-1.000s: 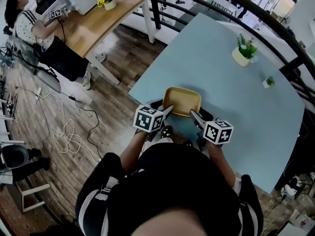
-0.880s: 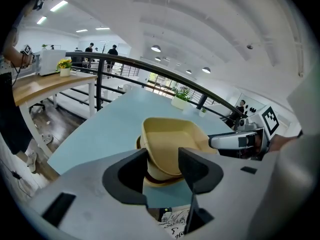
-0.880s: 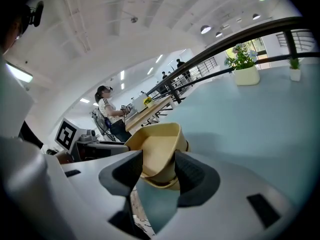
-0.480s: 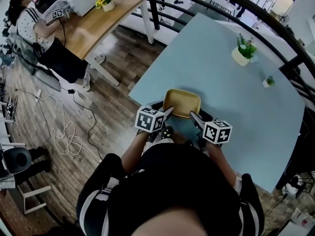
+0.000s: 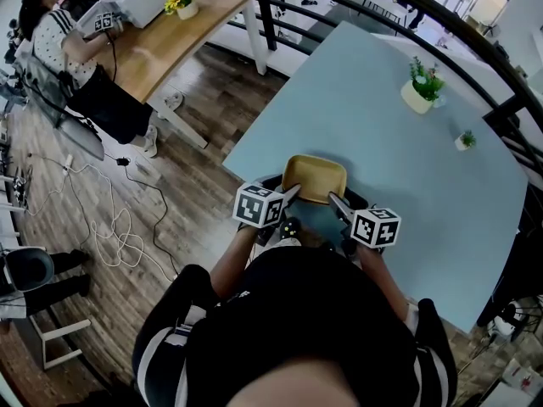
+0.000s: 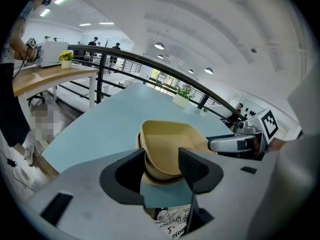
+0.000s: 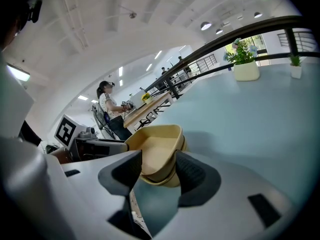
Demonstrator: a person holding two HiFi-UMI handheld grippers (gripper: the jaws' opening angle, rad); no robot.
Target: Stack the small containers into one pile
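Head view looks down past our black shirt (image 5: pixel 297 312) to the left gripper (image 5: pixel 289 195) and the right gripper (image 5: pixel 334 202), held side by side and angled inward. Their tips are at the two near corners of the stack (image 5: pixel 314 175). We see a pile of shallow, mustard-yellow trays with rounded corners, nested one inside another. Their layered rims show in both gripper views, though we cannot count them surely. The stack sits flat on the pale blue table (image 5: pixel 382 117), just inside its near edge. Left gripper view shows us that gripper's dark jaws wide apart, with one near corner of the stack in the gap between them. The right-hand jaw overlaps the stack's wall, and we cannot tell whether it touches. The right gripper's marker cube (image 6: pixel 268 124) shows across the stack there. Right gripper view gives us much the same: jaws spread, the stack's other near corner between them, not closed on it. Farther across the table stands a plant (image 5: pixel 420 87) in a cream pot, and nearer the right edge a smaller plant (image 5: pixel 463 141). Beyond the table, across a wooden floor (image 5: pixel 212 108) at far left, a person (image 5: pixel 59 45) sits at a desk (image 5: pixel 161 45).
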